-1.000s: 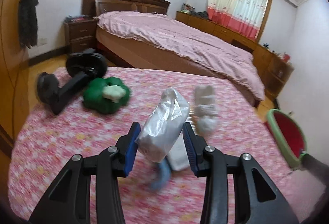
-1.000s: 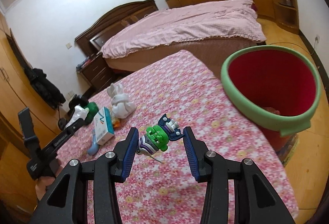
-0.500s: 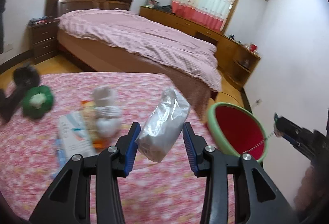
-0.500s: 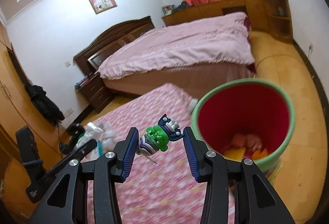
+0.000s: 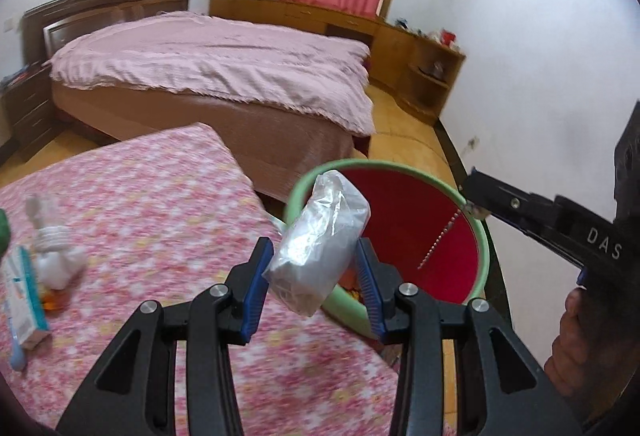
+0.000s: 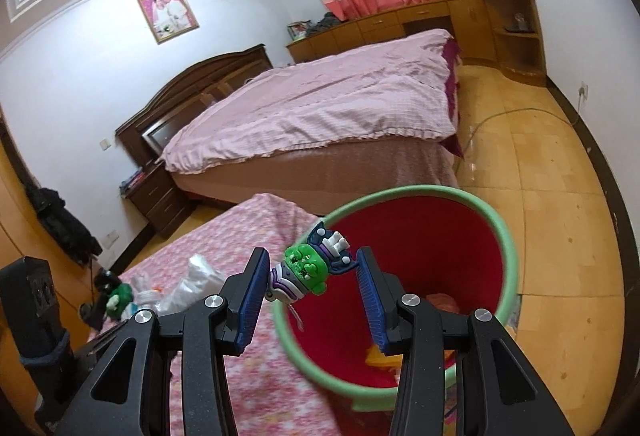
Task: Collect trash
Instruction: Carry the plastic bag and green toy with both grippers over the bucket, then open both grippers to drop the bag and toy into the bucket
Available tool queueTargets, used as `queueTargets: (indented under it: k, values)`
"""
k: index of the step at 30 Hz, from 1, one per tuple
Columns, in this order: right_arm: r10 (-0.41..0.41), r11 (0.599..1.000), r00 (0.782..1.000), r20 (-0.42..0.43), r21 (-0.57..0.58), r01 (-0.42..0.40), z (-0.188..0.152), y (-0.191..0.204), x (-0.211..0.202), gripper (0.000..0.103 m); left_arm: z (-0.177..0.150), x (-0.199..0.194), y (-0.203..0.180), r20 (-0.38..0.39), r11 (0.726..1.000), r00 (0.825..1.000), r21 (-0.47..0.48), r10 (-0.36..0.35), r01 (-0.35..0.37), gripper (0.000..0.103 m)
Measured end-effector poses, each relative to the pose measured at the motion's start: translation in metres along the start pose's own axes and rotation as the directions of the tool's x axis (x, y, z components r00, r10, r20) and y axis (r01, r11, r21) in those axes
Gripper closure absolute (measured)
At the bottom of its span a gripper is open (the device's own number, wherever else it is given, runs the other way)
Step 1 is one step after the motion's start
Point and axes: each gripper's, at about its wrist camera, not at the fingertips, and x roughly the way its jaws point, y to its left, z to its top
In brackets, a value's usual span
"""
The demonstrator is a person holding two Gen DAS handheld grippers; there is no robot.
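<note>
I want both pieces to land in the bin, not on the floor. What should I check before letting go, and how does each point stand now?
1. Left claw grips the plastic bag: ok.
2. Right claw grips the green toy: ok.
3. Toy over the opening of the red bin: ok, it appears just inside the near rim.
4. Bag over the opening: cannot tell; it overlaps the near rim by the flowered bedspread.
5. Room in the bin: ok, only a few scraps at the bottom.
6. Claws apart from each other: ok.
</note>
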Motion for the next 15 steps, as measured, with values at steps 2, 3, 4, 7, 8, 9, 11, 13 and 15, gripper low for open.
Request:
queueTargets:
  k: [2,3,4,7,8,9,11,13,15]
  values:
    - [-0.01,1.0,1.0,-0.009,0.013,0.01,-0.001,-0.01,0.003,0.057,-0.002,0.011,-0.008,-0.022,1.0,1.0,0.01,-0.004,0.005,0.061]
    - [-0.016,1.0,1.0,-0.018,0.025,0.017,-0.003,-0.015,0.004,0.057,-0.003,0.017,-0.011,-0.034,1.0,0.999,0.014,-0.003,0.003,0.061]
    - [-0.019,0.999,1.0,-0.025,0.033,0.02,-0.004,-0.02,0.005,0.057,-0.004,0.021,-0.013,-0.045,1.0,0.999,0.018,-0.003,0.003,0.061]
    - [-0.029,0.998,0.999,-0.045,0.049,0.031,-0.007,-0.033,0.009,0.057,-0.008,0.035,-0.022,-0.078,1.0,0.997,0.027,-0.002,0.004,0.061]
    - [-0.03,0.998,0.998,-0.05,0.053,0.033,-0.008,-0.036,0.01,0.057,-0.009,0.039,-0.024,-0.09,1.0,0.996,0.028,-0.003,0.006,0.061]
    - [-0.031,0.998,0.998,-0.058,0.061,0.035,-0.008,-0.041,0.012,0.057,-0.009,0.041,-0.025,-0.096,1.0,0.995,0.029,-0.005,0.007,0.061]
    - [-0.032,0.997,0.997,-0.068,0.067,0.037,-0.01,-0.046,0.012,0.057,-0.01,0.046,-0.03,-0.105,0.999,0.994,0.033,-0.003,0.007,0.061]
    - [-0.042,0.997,0.996,-0.074,0.063,0.046,-0.013,-0.047,0.012,0.057,-0.011,0.05,-0.034,-0.104,0.999,0.995,0.041,0.007,-0.002,0.061]
    - [-0.058,0.996,0.995,-0.077,0.057,0.063,-0.016,-0.05,0.013,0.057,-0.013,0.053,-0.037,-0.11,0.998,0.993,0.058,0.035,-0.029,0.061]
